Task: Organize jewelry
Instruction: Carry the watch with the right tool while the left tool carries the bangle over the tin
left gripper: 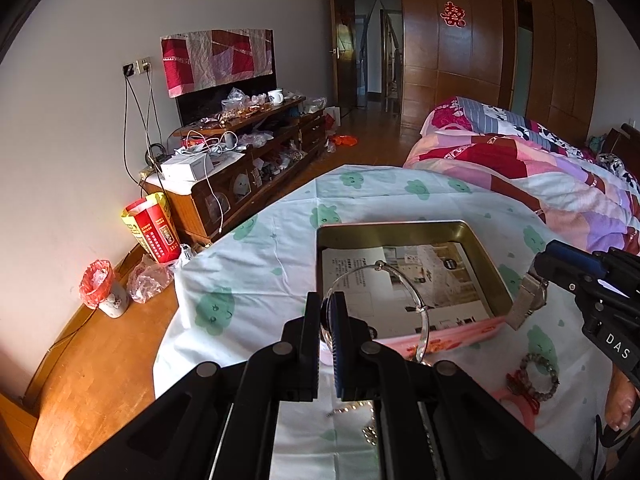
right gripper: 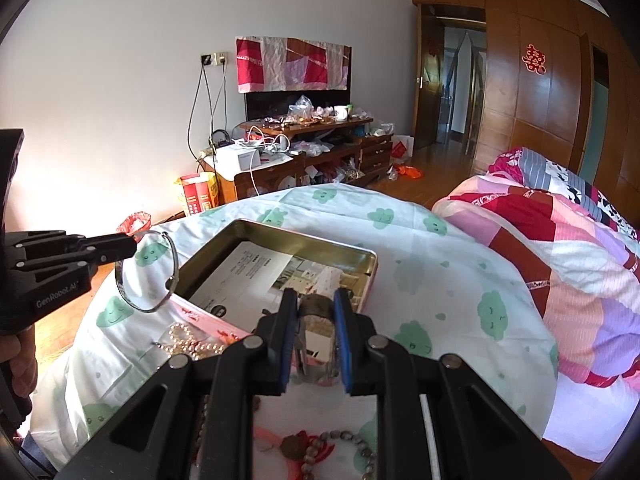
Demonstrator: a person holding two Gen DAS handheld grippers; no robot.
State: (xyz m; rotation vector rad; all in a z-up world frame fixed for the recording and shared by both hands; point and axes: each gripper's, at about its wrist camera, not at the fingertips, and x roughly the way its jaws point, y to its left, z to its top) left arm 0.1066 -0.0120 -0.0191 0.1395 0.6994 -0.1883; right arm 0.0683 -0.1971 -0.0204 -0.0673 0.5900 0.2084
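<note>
tin (right gripper: pixel 280 236): gold inside, pink outside | sheet (right gripper: pixel 420 240): pale, green clouds | bangle (left gripper: pixel 384 280): silver

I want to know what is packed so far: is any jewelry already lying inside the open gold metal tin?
No: the gold metal tin holds only a printed paper sheet, with no jewelry lying on it.

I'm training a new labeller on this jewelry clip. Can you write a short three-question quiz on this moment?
1. True or false: the left gripper is shut on the thin silver wire bangle.
2. What does the right gripper hold? A) pearl strand B) metal-band wristwatch C) nothing
3. Fill in: the gold rectangular tin holds only printed ____.

Key: 1 true; 2 B; 3 paper
</note>
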